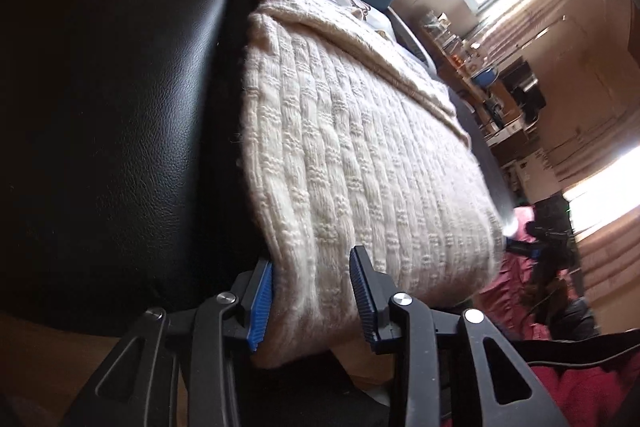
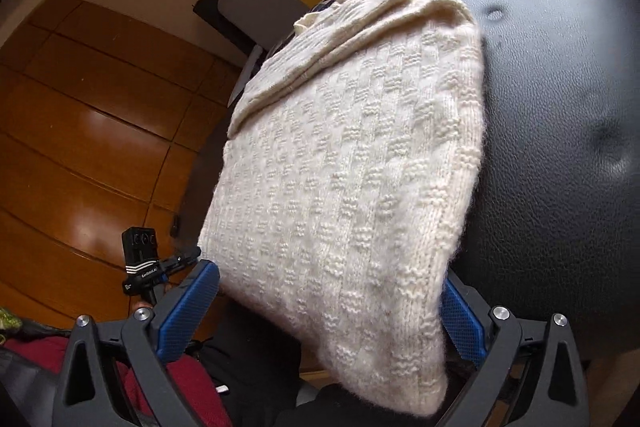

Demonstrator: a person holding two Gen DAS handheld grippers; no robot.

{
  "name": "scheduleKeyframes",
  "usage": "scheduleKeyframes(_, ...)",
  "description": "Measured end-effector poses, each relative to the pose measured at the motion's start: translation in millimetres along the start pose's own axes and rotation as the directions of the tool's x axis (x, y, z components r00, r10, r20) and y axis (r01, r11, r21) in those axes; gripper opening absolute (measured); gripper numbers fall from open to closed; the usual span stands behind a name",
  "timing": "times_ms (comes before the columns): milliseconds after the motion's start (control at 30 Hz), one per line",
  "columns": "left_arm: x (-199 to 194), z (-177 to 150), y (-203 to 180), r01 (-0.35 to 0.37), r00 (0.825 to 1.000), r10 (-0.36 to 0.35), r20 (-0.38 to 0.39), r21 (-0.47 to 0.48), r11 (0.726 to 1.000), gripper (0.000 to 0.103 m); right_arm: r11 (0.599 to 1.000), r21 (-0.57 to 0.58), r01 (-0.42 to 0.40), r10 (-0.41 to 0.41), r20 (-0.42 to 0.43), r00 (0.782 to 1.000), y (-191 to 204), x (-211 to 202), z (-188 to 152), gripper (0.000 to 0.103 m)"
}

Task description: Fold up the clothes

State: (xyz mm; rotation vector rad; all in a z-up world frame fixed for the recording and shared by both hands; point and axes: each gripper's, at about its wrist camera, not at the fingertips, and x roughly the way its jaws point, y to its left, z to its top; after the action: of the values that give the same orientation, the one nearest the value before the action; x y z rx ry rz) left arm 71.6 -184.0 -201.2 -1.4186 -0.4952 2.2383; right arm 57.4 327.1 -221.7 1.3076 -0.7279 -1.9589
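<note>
The left gripper (image 1: 312, 301) is pointed steeply downward, its two blue-padded fingers (image 1: 261, 303) set a moderate way apart. The near edge of the folded sweater (image 1: 340, 147) is straddled by them; the left pad is laid against the knit, while a gap is seen at the right pad, so no firm pinch is shown. The right gripper (image 2: 324, 311) is tilted down more gently, with its jaws spread wide around the sweater's near corner and neither pad (image 2: 186, 311) pressed on it.
</note>
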Motion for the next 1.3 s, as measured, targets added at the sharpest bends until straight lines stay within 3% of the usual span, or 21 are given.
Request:
scheduleKeyframes(67,3,0,-4,-0.040,0.999,0.040,0.004,0.002,0.999,0.030,0.999,-0.016,0.029,-0.029,0.000,1.000,3,0,-2,0.099)
scheduleKeyframes(133,7,4,-3,-0.086,0.996,0.086,0.000,-0.019,0.996,0.016,0.996,-0.022,0.082,-0.082,0.016,0.997,2,-4,-7,0.077)
scheduleKeyframes(167,7,6,-1,-0.088,0.996,0.088,-0.009,-0.035,0.995,0.011,0.993,-0.018,0.118,-0.117,0.024,0.993,-1,-7,-9,0.038)
scheduleKeyframes(200,8,8,2,-0.091,0.996,0.090,-0.017,-0.052,0.995,0.010,0.987,-0.013,0.162,-0.162,0.022,0.987,-4,-8,-12,0.011)
scheduleKeyframes(367,8,9,-6,-0.135,0.991,0.134,-0.012,-0.030,0.990,0.007,0.981,-0.008,0.193,-0.192,0.066,0.979,-10,-10,-21,0.010)
scheduleKeyframes(467,2,10,-11,-0.024,1.000,0.024,0.002,-0.053,0.998,0.006,0.979,-0.013,0.204,-0.203,0.070,0.977,-7,-10,-20,0.010)
scheduleKeyframes(600,-6,9,-10,0.114,0.993,-0.113,0.024,-0.062,0.991,0.006,0.989,-0.040,0.145,-0.143,0.059,0.988,4,-12,-17,0.010)
scheduleKeyframes(833,-33,17,-8,0.308,0.947,-0.300,0.118,-0.050,0.950,0.006,0.994,-0.077,0.074,-0.069,0.067,0.995,27,-17,-8,0.010)
scheduleKeyframes(1000,-44,38,-12,0.382,0.912,-0.369,0.177,-0.043,0.923,0.006,0.996,-0.087,0.009,0.000,0.102,0.995,43,-22,9,0.011)
scheduleKeyframes(1133,-52,71,-21,0.427,0.882,-0.416,0.222,-0.003,0.904,0.006,0.996,-0.094,-0.013,0.024,0.119,0.993,54,-19,31,0.011)
scheduleKeyframes(1300,-47,138,-26,0.436,0.859,-0.427,0.283,0.036,0.899,0.006,0.996,-0.090,-0.008,0.022,0.148,0.989,57,-12,77,0.011)
